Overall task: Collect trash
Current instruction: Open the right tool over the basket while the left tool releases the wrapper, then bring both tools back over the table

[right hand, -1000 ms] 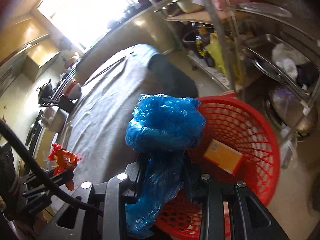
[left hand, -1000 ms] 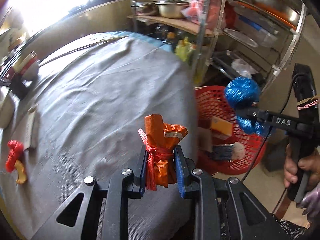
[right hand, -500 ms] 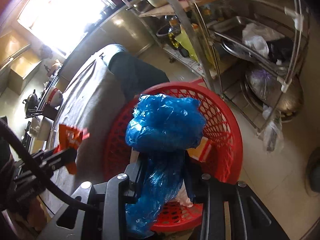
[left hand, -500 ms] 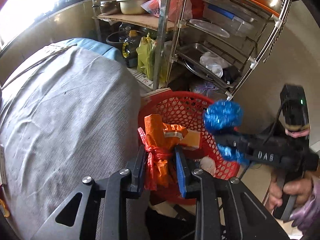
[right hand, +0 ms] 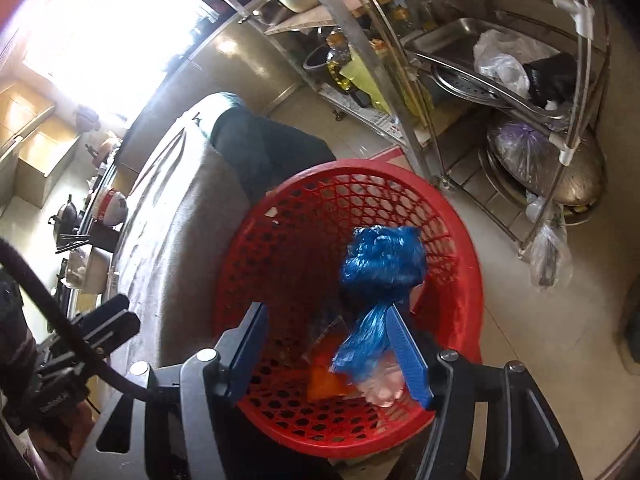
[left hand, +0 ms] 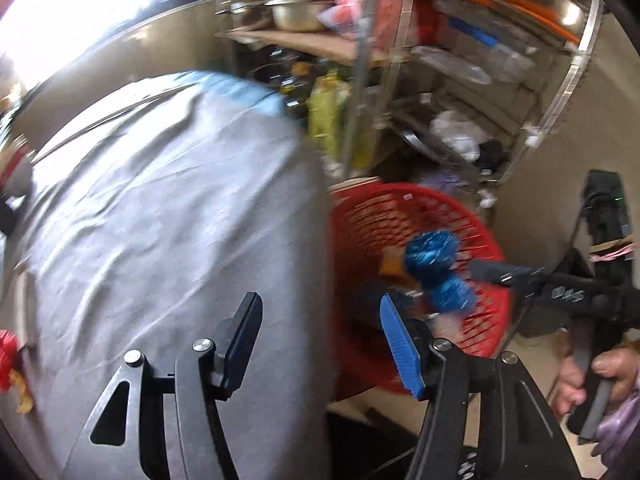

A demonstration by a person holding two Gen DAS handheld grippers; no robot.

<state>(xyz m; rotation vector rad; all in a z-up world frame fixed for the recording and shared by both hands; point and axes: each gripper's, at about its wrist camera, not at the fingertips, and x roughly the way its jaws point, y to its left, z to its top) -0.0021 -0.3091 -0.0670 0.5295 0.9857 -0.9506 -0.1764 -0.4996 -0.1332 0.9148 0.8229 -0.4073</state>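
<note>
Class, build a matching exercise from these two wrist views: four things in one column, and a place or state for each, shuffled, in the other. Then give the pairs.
Things
1. blue plastic bag
2. red basket
3. grey cloth
4. left tool

Places or states
A. covers the table
B. jaws apart, nothing between them
C. stands on the floor beside the table
D. hangs over the basket, against one finger of the right tool, whose jaws are open

Pairs: 1-D, 2-C, 3-A, 4-B
</note>
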